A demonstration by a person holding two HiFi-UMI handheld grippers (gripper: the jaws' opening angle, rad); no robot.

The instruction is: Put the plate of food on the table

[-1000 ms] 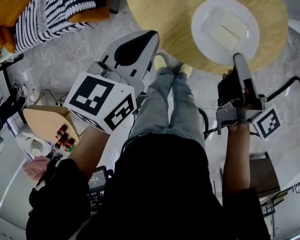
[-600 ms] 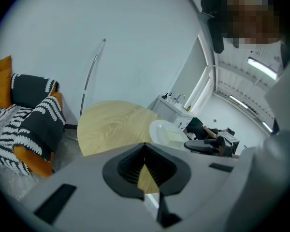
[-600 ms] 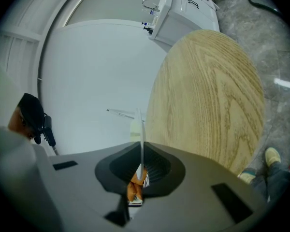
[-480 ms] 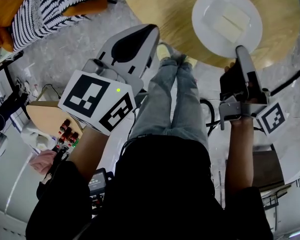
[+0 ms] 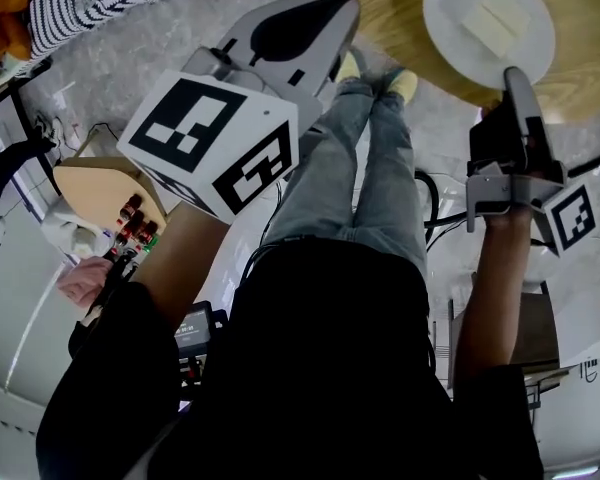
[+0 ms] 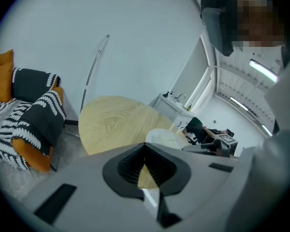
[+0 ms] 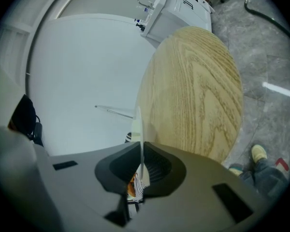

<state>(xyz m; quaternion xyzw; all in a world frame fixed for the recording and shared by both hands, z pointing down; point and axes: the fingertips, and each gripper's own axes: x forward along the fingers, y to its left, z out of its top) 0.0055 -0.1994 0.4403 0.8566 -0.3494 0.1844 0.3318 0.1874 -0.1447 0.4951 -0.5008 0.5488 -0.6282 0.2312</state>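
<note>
Plate: white, with a pale slab of food on it. In the head view it lies over the near edge of the round wooden worktop.
Right gripper: its jaws are nearly together and pinch the plate's near rim. In the right gripper view the rim runs edge-on as a thin white line straight in between the pads.
Left gripper: held out in front of the person, off to the side of the plate and apart from it. Its jaws are drawn together with nothing between them; only wood shows through the small gap under the tips in the left gripper view.
Plate against worktop: the wood sits close beside the plate's edge in the right gripper view, so the plate is over the worktop and low. No view shows whether its base is touching the wood.
Done, as I judge it: the plate has been carried to the worktop and is level, with the food in place.
Left to do, as I judge it: set the base flat on the wood if it is not there already, open the right jaws and pull them clear of the rim.
Risk: the plate is held by one rim only and sits near the worktop's edge, so it may tip if let go before it rests fully.
</note>
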